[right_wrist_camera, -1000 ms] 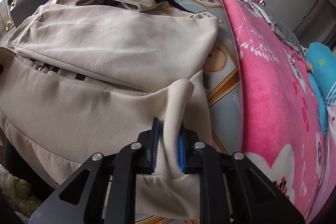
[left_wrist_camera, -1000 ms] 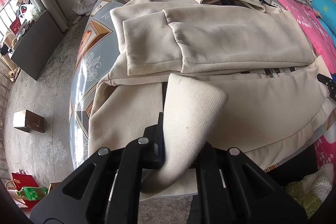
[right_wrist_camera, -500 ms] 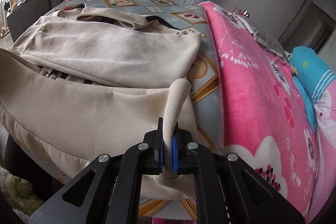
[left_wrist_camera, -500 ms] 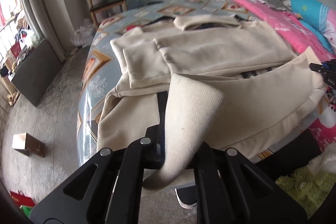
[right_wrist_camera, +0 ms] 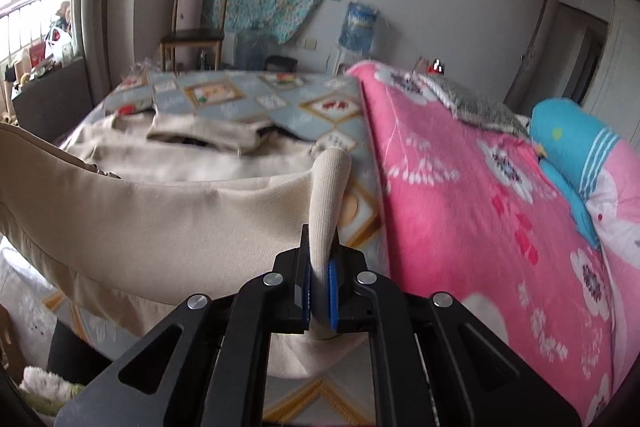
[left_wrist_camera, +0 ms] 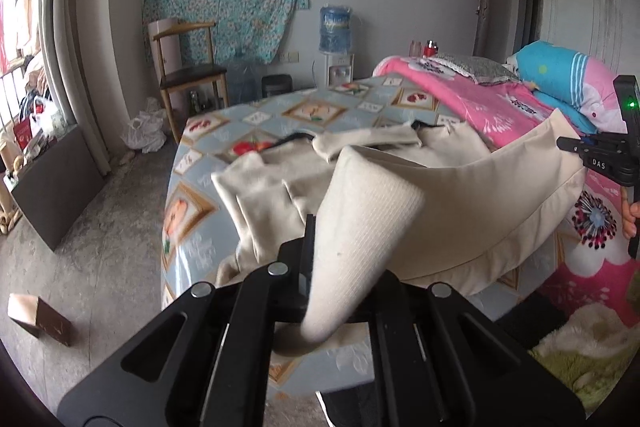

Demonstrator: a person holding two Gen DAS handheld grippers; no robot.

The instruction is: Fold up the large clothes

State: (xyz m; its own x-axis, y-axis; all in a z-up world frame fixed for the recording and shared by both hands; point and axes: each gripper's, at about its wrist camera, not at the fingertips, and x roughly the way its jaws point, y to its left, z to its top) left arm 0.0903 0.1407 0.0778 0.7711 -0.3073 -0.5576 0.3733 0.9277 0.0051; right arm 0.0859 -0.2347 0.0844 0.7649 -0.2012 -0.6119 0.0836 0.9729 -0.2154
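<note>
Both claws, left gripper (left_wrist_camera: 320, 291) and right gripper (right_wrist_camera: 319, 287), pinch the jacket's (right_wrist_camera: 168, 223) near hem tight; its collar (right_wrist_camera: 204, 135) lies far across the bed.

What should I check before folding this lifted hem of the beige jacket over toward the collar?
1. Left gripper clamped on hem corner: ok.
2. Right gripper clamped on the other corner: ok; ribbed band pinched between blue pads.
3. Hem of beige jacket raised between both grippers: ok, though it sags in the middle.
4. Folded sleeves lying on the body: ok.
5. Collar flat: cannot tell, blurred.
6. Pink blanket out of the fold path: ok.
</note>
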